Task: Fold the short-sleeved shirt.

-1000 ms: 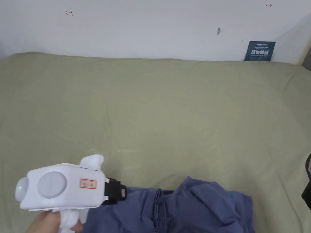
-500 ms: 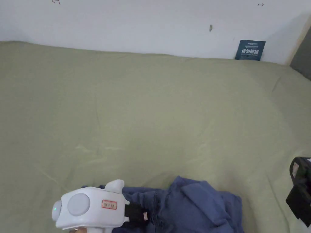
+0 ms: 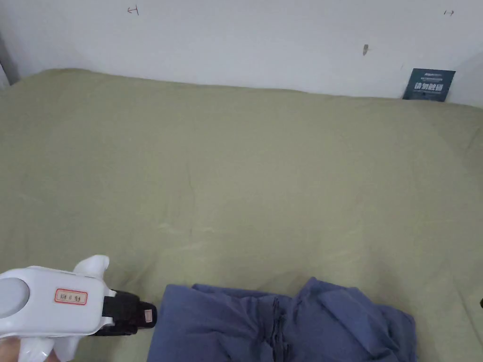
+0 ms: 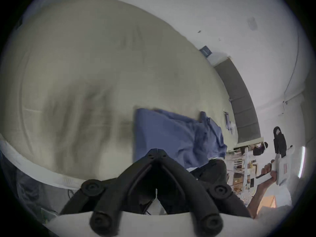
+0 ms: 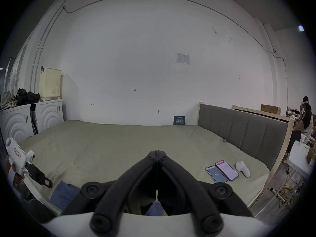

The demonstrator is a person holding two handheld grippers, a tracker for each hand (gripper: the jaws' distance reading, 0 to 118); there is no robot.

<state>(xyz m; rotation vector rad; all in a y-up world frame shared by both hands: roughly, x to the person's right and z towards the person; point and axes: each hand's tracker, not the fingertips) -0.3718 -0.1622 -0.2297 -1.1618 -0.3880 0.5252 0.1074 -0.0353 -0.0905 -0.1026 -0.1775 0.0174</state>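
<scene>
Shirt: the blue short-sleeved shirt [image 3: 283, 325] lies crumpled at the near edge of the green bed sheet [image 3: 245, 179], its long axis running left to right.
Left gripper: the left gripper [image 3: 147, 316] sits just beside the shirt's left edge, low over the sheet; its tip points right at the cloth. In its own view the jaws are closed together with nothing between them, and the shirt lies straight ahead of the tip.
Right gripper: the right gripper [image 5: 157, 152] is held up, off to the right and well apart from the shirt; its jaws meet tip to tip, empty.
Nearer hand: the left one, by my judgement; the coming grasp turns on the shirt's left edge lying right in front of its tip.
Writing: a dark blue sign [image 3: 428, 85] leans on the far wall, and a red-bordered sticker [image 3: 70, 297] is on the left gripper's white body; neither is readable to me from here.
Others: two phones [image 5: 222, 173] lie on the sheet's right side.
</scene>
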